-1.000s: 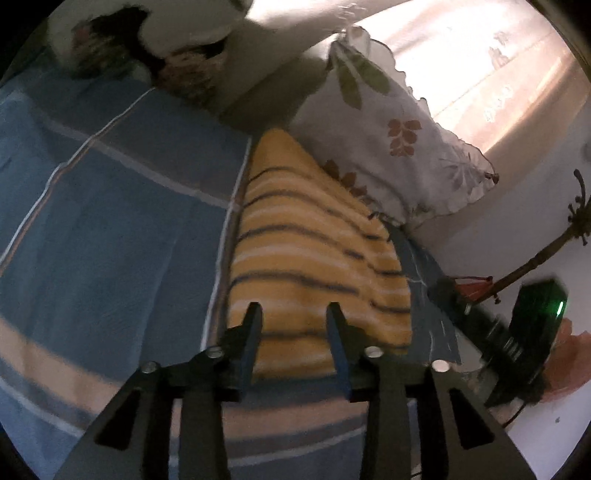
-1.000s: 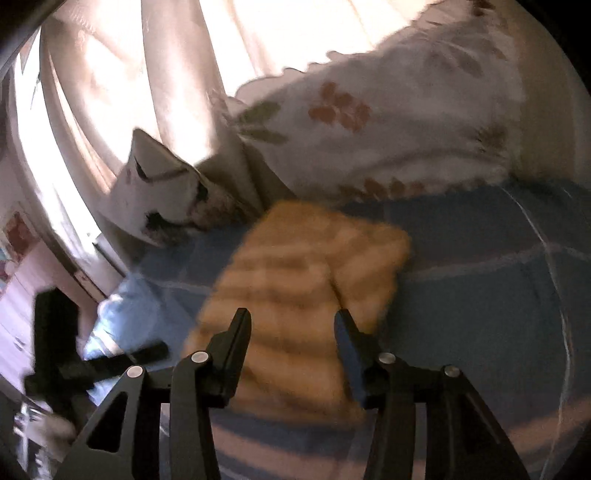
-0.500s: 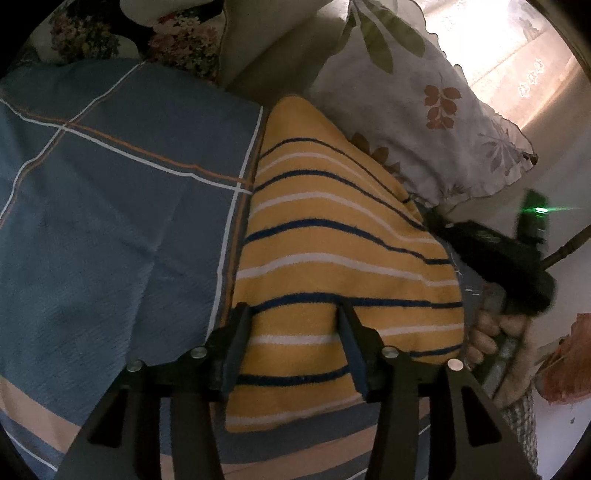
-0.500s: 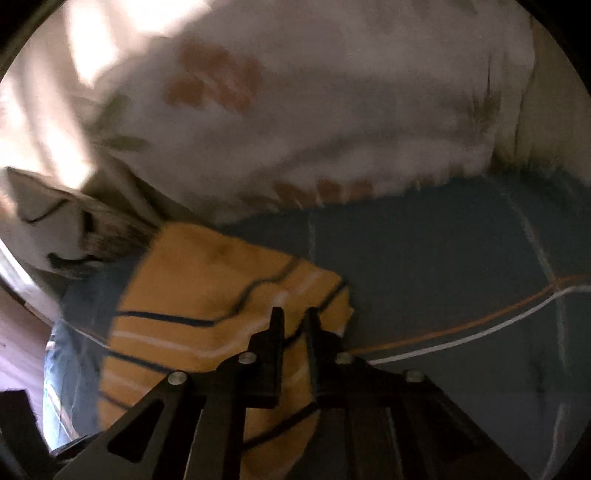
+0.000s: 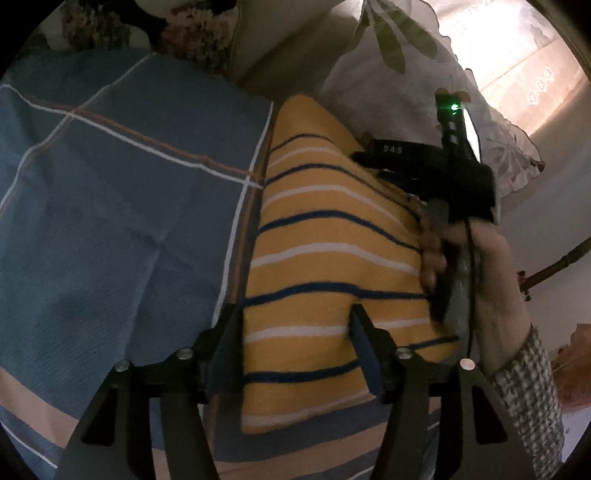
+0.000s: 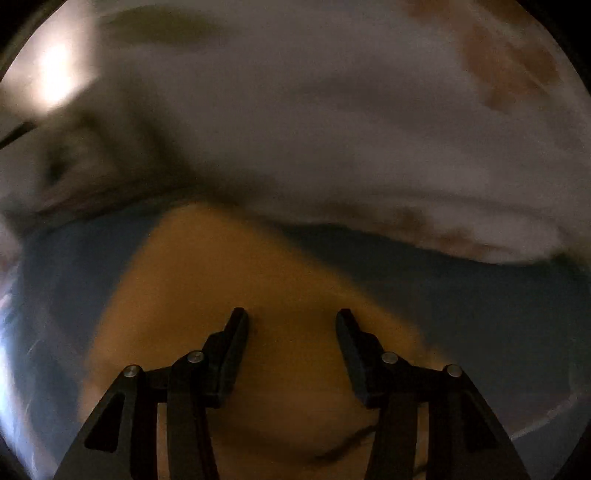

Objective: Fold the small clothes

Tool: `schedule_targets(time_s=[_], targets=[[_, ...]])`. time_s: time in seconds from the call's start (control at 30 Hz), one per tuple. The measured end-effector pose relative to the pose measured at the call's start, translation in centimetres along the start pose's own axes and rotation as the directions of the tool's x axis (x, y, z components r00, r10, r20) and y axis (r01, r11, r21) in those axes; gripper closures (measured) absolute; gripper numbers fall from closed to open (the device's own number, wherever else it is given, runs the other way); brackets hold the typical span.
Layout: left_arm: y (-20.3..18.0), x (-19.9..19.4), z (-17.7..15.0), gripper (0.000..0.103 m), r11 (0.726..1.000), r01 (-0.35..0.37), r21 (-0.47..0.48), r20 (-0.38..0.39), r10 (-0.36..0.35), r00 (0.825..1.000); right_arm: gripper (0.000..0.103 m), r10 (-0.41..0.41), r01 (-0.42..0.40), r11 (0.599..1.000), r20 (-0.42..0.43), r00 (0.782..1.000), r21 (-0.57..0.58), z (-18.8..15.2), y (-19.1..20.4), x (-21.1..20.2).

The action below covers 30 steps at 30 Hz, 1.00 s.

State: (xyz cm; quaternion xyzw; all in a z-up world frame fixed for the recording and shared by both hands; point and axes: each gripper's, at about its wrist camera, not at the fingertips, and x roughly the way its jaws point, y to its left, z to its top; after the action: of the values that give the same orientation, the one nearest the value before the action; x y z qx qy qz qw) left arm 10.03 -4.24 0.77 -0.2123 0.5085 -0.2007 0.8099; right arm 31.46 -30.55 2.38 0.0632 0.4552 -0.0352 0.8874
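Observation:
A folded yellow garment with navy and white stripes lies on the blue plaid bedsheet. My left gripper is open, its fingers spread over the garment's near end. My right gripper is open above the far part of the garment, which shows blurred in the right wrist view. In the left wrist view the right gripper's black body and the hand holding it sit at the garment's right edge.
A white pillow with leaf print lies just behind the garment and fills the top of the right wrist view. A dark floral pillow lies at the back left. The bed edge runs along the right.
My right gripper was shut near the garment's corner half a second ago and has opened and moved in over the garment. My left gripper has moved forward over the garment's near end.

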Motion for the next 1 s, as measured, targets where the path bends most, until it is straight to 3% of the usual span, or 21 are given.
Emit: schedule_targets(time_s=[0.1, 0.2, 0.3, 0.4, 0.5, 0.53, 0.57, 0.6, 0.7, 0.77, 0.8, 0.87, 0.93, 1.0], targets=[[-0.4, -0.1, -0.1, 0.044, 1.000, -0.005, 0.022, -0.002, 0.006, 1.000, 0.050, 0.103, -0.110, 0.992, 0.100, 0.990, 0.066, -0.1, -1.3, -3.4], [-0.4, -0.4, -0.3, 0.044, 1.000, 0.000, 0.021, -0.001, 0.000, 1.000, 0.050, 0.261, -0.261, 0.965, 0.145, 0.954, -0.019, -1.4, 0.8, -7.1], [-0.6, -1.6, -0.8, 0.044, 0.999, 0.010, 0.034, 0.025, -0.011, 1.000, 0.049, 0.427, -0.420, 0.897, 0.021, 0.904, -0.139, -3.5, 4.6, -7.5], [-0.6, -3.2, -1.4, 0.044, 0.999, 0.012, 0.037, 0.063, -0.014, 0.998, 0.049, 0.490, -0.508, 0.840, -0.135, 0.861, -0.191, -5.2, 7.7, -5.0], [-0.3, -4.7, -1.9, 0.044, 1.000, 0.007, 0.027, 0.094, -0.010, 0.996, 0.049, 0.452, -0.461, 0.866, -0.092, 0.887, -0.191, -4.8, 7.6, -3.6], [-0.2, -5.1, -2.0, 0.044, 1.000, 0.006, 0.019, 0.101, -0.008, 0.995, 0.049, 0.392, -0.395, 0.900, -0.055, 0.918, -0.182, -4.6, 6.9, -3.6], [0.0, -5.4, -2.1, 0.044, 1.000, 0.007, 0.012, 0.107, -0.008, 0.994, 0.049, 0.254, -0.248, 0.954, 0.013, 0.967, -0.167, -4.1, 5.7, -3.7], [0.2, -5.7, -2.1, 0.044, 1.000, 0.009, 0.007, 0.111, -0.009, 0.994, 0.047, 0.151, -0.140, 0.979, 0.067, 0.986, -0.146, -4.1, 4.7, -4.1], [0.5, -6.3, -2.6, 0.044, 1.000, 0.020, -0.002, 0.126, -0.020, 0.992, 0.047, 0.259, -0.246, 0.962, 0.117, 0.959, -0.115, -5.4, 1.5, -7.5], [0.8, -6.3, -2.8, 0.044, 1.000, 0.029, -0.005, 0.132, -0.028, 0.991, 0.047, 0.305, -0.276, 0.945, 0.163, 0.938, -0.175, -8.0, 0.8, -10.3], [0.7, -6.1, -2.5, 0.044, 0.999, 0.037, -0.007, 0.131, -0.036, 0.991, 0.047, 0.325, -0.292, 0.933, 0.147, 0.934, -0.208, -9.2, 0.6, -10.8], [0.9, -5.8, -2.6, 0.044, 0.999, 0.043, -0.006, 0.126, -0.042, 0.991, 0.050, 0.291, -0.265, 0.929, 0.069, 0.954, -0.257, -11.7, 0.4, -9.8], [0.9, -5.7, -2.6, 0.044, 0.999, 0.045, -0.007, 0.117, -0.044, 0.992, 0.062, 0.230, -0.198, 0.936, 0.078, 0.970, -0.291, -13.5, -1.3, -9.2], [1.0, -6.2, -3.0, 0.044, 0.999, 0.042, -0.001, 0.121, -0.042, 0.992, 0.062, 0.213, -0.190, 0.960, 0.095, 0.973, -0.203, -13.9, -4.5, -10.0]])
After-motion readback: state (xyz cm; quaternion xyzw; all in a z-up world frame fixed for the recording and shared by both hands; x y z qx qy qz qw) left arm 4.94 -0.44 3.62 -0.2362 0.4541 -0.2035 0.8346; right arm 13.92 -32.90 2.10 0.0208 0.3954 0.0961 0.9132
